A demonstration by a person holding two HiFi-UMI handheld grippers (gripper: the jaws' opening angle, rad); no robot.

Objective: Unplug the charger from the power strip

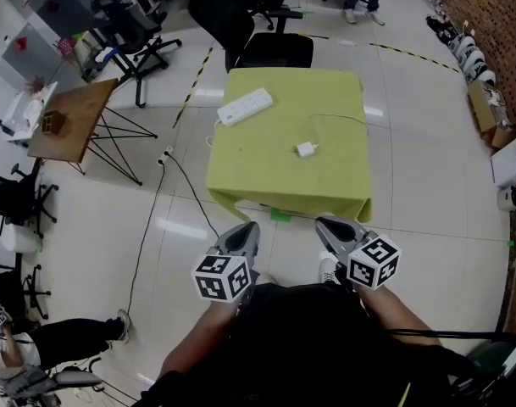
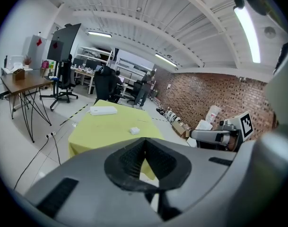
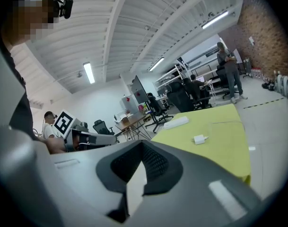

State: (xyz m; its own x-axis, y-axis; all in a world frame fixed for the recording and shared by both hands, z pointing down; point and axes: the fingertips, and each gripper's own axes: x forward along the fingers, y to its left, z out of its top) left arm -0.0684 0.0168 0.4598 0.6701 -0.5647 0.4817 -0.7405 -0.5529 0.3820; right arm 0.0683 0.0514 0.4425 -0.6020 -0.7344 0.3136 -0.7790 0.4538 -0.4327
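Observation:
A white power strip (image 1: 245, 107) lies at the far left of a table under a yellow-green cloth (image 1: 266, 181). A small white charger (image 1: 306, 149) lies near the cloth's middle, apart from the strip, with a thin cable curving away from it. My left gripper (image 1: 247, 230) and right gripper (image 1: 325, 225) hover side by side short of the table's near edge, close to my body. Both are shut with nothing between the jaws. The left gripper view shows the strip (image 2: 103, 110) and charger (image 2: 135, 130) far ahead of the shut left gripper (image 2: 144, 143). The right gripper view shows the charger (image 3: 199, 139) beyond the shut right gripper (image 3: 143, 148).
A black office chair (image 1: 266, 32) stands behind the table. A wooden side table (image 1: 71, 117) on thin black legs is at the left. A floor socket (image 1: 165, 154) trails a dark cable across the tiles. Boxes and a brick wall (image 1: 486, 24) line the right side.

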